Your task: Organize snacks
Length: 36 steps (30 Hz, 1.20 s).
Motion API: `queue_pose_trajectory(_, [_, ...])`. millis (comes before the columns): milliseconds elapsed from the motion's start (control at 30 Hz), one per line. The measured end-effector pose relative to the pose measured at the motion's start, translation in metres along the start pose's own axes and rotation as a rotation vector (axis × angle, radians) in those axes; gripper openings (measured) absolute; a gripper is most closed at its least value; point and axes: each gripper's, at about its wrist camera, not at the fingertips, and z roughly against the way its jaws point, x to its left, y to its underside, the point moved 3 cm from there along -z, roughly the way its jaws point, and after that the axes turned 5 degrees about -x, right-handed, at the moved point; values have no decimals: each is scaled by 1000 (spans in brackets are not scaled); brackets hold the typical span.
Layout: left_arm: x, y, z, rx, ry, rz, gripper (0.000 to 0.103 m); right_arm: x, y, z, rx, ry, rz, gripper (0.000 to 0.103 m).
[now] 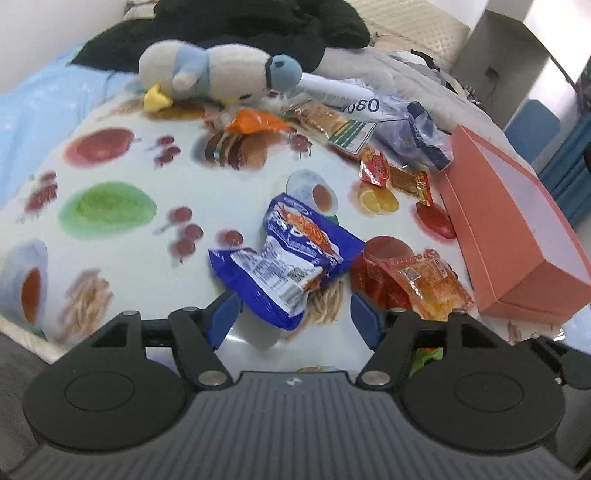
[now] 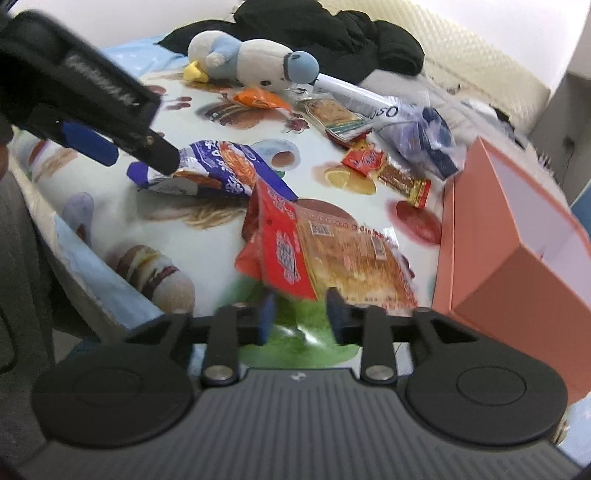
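A blue noodle-snack packet [image 1: 295,254] lies crumpled on the food-print cloth [image 1: 110,206], its near end between the spread fingers of my left gripper [image 1: 291,317], whose pads stand off it. The right wrist view shows the same packet [image 2: 221,162] with the left gripper [image 2: 142,162] over its left end. A red and orange packet [image 2: 332,254] rests right of it, its near edge just ahead of my open right gripper [image 2: 301,314]; the left wrist view catches this packet [image 1: 421,284] too. An open pink box [image 1: 465,221] [image 2: 454,240] stands at the right.
Further back lie an orange packet [image 1: 255,120], a biscuit packet [image 1: 328,120], small red packets [image 1: 376,168] and a plastic bag [image 1: 417,136]. A plush toy [image 1: 214,70] and black clothing [image 1: 258,33] sit at the far edge. The box's near corner is close to my right gripper.
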Motion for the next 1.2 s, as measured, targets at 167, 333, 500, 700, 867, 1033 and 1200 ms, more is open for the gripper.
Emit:
queue_pose_trajectory(167, [-3,-13,1,-42,-7,-93,81,-19,0,9,-4,-40,-141,78])
queue_pose_trajectory(333, [-8,-26,-16,-57,11,-192,81,-45,-9,16,-70,-52,-313,78])
queue_pose_trajectory(500, [-14,-27,-46,-34,15,-274,81,-56,-26,-2,-93,-6,-363,78])
queue_pose_trajectory(700, [-19,-22,-70,-4,24,-356,81,-61,-36,-44,-67,33,-338,78])
queue_pose_trajectory(867, [-22,-16,-80,18,32,-413,81,-72,-26,-76,25,22,-382,79])
queue_pose_trajectory(1033, [-20,-7,-91,44,16,-427,77,-68,-16,-90,76,21,-355,89])
queue_pose_trajectory(1200, [-16,1,-99,70,13,-407,68,-66,-8,-94,65,9,-325,92])
